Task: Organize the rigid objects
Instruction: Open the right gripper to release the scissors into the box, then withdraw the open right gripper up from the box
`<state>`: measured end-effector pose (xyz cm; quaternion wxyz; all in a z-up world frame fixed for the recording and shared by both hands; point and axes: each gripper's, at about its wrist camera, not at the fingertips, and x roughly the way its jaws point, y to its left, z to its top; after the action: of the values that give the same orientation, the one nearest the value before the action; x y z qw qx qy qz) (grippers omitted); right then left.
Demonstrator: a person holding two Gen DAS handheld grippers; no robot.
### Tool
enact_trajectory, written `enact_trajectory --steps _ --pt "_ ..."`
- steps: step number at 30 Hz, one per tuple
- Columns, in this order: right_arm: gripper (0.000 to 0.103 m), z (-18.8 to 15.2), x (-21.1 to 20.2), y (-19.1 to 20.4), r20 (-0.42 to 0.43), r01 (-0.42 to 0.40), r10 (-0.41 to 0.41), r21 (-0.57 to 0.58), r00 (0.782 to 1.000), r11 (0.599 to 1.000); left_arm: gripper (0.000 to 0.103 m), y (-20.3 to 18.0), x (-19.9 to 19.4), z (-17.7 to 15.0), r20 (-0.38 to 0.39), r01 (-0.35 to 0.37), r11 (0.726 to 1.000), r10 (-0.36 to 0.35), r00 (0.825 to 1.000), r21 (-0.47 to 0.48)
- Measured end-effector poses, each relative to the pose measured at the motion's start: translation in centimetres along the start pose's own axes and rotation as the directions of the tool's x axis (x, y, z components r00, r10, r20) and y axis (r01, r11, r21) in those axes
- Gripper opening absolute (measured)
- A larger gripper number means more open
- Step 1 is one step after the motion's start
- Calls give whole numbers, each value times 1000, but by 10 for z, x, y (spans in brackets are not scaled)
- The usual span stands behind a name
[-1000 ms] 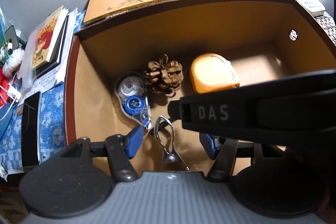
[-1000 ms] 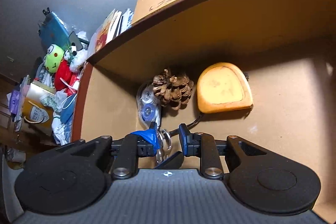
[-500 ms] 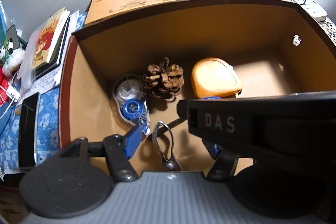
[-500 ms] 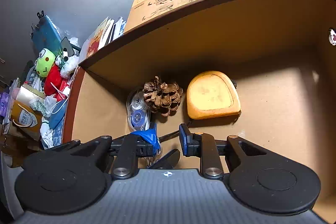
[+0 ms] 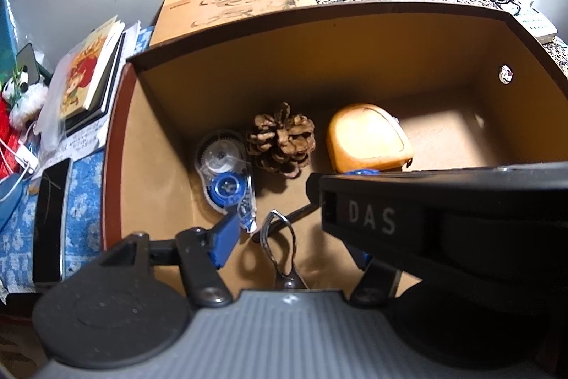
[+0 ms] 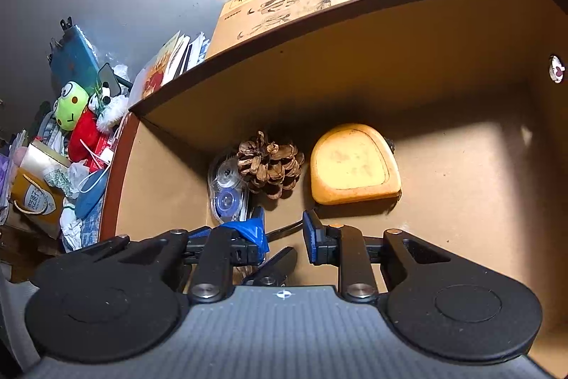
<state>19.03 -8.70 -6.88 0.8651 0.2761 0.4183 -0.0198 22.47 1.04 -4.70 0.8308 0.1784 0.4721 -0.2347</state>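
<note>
Both tongs are held over a smooth brown cardboard box point(image 5: 149, 166). Along its back wall are lined a clear plastic correction-tape dispenser point(image 5: 225, 176), a scaly brown pine cone point(image 5: 280, 141) and a rounded yellow case point(image 5: 367, 139). A shiny looped metal clip point(image 5: 280, 247) lies between the parted left tongs point(image 5: 294, 244), ungrasped. The right tongs point(image 6: 284, 233) are open and empty.

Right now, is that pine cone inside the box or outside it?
Inside. The pine cone lies on the floor of the open brown box, near the back wall, between a correction tape dispenser and a yellow case.

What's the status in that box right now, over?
Both grippers open, empty, above the box floor. Metal clip lies between them. Correction tape, pinecone, orange case lined along back.
</note>
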Motion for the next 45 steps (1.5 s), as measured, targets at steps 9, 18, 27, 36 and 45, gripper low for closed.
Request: enact_trajectory --steps 9,18,27,36,45 --pt "7 -2 0 -2 0 11 -11 10 1000 1000 66 -4 -5 -5 35 -21 1000 20 999 14" --pt "7 1 -14 2 43 86 -84 -35 996 996 70 -2 -5 -1 51 -11 1000 10 999 17" --pt "7 -2 -36 -12 121 125 -119 -45 986 991 72 -1 -6 1 61 -5 1000 4 998 18" --pt "7 -5 -42 -9 186 108 -85 -116 979 987 72 -5 -8 -1 74 -28 999 26 997 27" --pt "7 -6 -47 -16 276 95 -58 -123 960 988 73 -7 -10 -3 98 -47 998 44 994 30"
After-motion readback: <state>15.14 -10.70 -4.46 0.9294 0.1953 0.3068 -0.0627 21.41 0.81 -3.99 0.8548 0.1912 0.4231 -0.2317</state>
